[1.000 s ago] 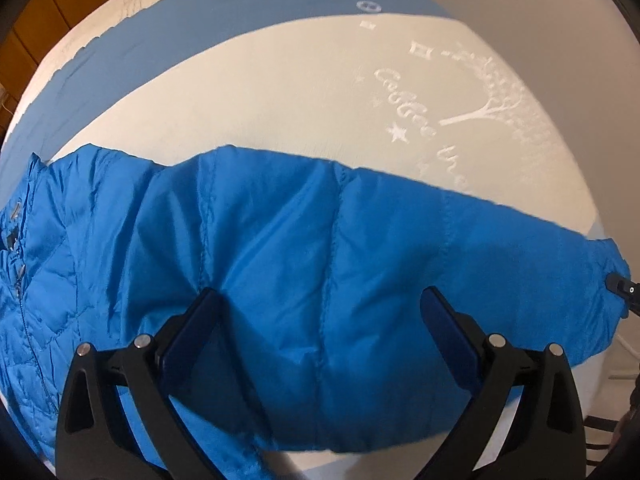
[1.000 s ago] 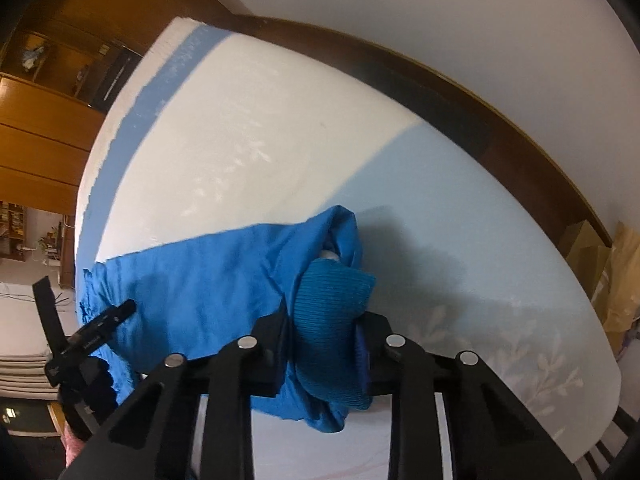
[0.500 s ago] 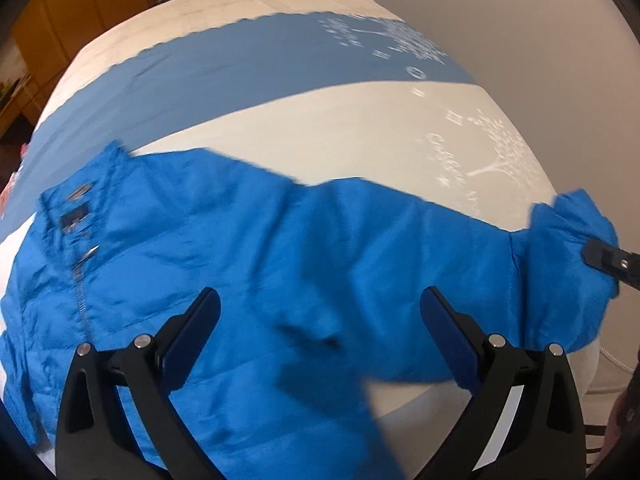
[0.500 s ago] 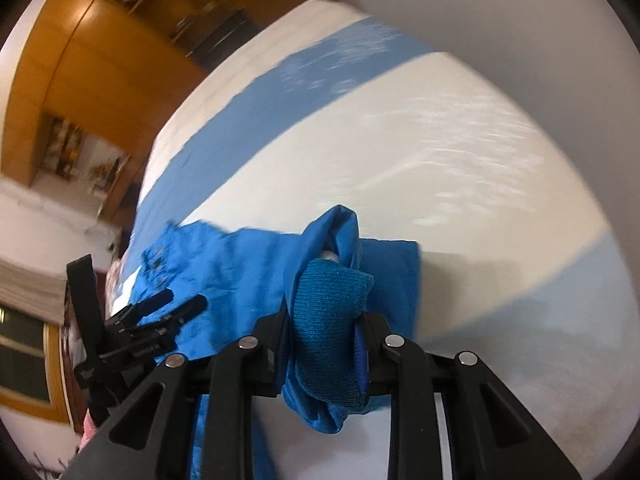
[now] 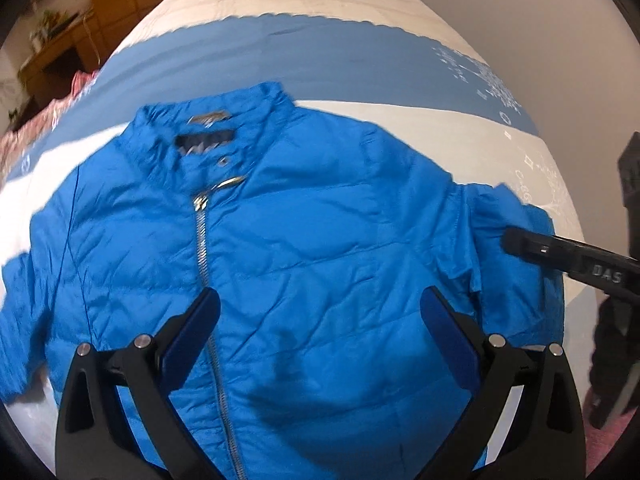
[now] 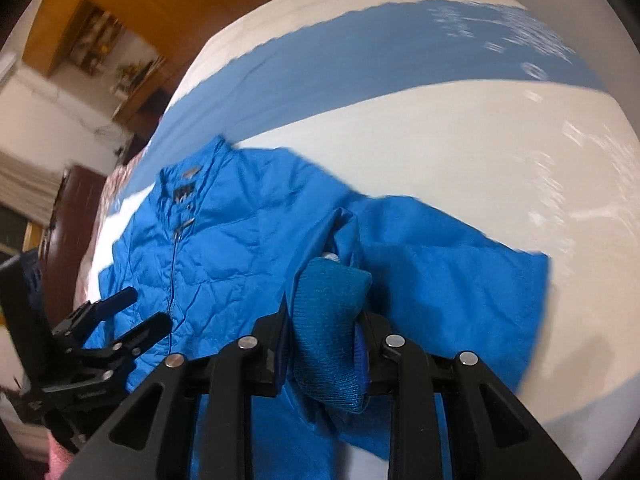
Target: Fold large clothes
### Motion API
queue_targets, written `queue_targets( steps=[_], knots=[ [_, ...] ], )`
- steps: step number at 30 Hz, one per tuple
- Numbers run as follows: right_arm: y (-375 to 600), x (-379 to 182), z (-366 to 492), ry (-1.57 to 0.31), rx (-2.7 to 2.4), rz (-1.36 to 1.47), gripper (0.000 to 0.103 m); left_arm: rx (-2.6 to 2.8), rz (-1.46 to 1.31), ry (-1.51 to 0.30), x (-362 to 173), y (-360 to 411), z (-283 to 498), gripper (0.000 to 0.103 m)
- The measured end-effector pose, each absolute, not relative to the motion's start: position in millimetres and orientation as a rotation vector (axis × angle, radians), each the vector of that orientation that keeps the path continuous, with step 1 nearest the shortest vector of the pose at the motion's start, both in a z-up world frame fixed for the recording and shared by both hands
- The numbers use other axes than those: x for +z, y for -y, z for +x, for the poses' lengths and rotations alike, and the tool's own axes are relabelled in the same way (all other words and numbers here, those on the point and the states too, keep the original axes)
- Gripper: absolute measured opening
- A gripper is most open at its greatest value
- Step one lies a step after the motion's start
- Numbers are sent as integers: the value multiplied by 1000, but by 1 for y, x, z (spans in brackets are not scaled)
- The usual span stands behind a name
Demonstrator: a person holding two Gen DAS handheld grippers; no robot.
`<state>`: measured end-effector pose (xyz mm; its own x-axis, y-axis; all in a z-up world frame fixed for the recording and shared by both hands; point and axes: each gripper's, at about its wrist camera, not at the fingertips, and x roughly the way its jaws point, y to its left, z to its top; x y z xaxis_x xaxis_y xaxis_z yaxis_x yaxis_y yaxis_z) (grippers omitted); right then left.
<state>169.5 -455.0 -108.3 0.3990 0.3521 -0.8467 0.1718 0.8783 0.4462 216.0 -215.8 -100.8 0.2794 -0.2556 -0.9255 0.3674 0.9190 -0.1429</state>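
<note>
The right tool (image 6: 322, 344) clamps the ribbed knit cuff (image 6: 328, 320) of a bright blue quilted puffer jacket (image 5: 312, 248), its sleeve doubled in toward the chest. The left tool (image 5: 320, 320) hovers over the zipped front, fingers apart and empty. The jacket lies front-up on a white-and-blue striped bed (image 5: 360, 48), collar away from both tools, its long axis along the silver zipper (image 5: 202, 240), which lies to the right tool's left.

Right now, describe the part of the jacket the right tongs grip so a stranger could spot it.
On the blue-and-white bedspread lies a bright blue puffer jacket. At its sleeve end, the right tongs clamp the cuff: ribbed, darker teal knit, unlike the shiny quilted shell.
</note>
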Motion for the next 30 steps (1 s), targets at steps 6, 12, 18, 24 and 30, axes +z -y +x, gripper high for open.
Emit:
queue_targets(
  steps=[6, 12, 18, 24, 30],
  knots=[
    [456, -107, 161, -1120, 401, 740, 43, -445, -18, -1245, -107, 193, 219, 99],
    [497, -83, 113, -1048, 276, 720, 43, -517, -47, -1304, -126, 217, 216, 99],
    [530, -89, 71, -1071, 113, 676, 43, -603, -68, -1418, -164, 268, 214, 76],
    [547, -96, 52, -1073, 47, 697, 43, -629, -106, -1438, -173, 285, 212, 37],
    [542, -97, 56, -1061, 52, 714, 43, -632, -191, -1296, -131, 253, 203, 18]
  ],
)
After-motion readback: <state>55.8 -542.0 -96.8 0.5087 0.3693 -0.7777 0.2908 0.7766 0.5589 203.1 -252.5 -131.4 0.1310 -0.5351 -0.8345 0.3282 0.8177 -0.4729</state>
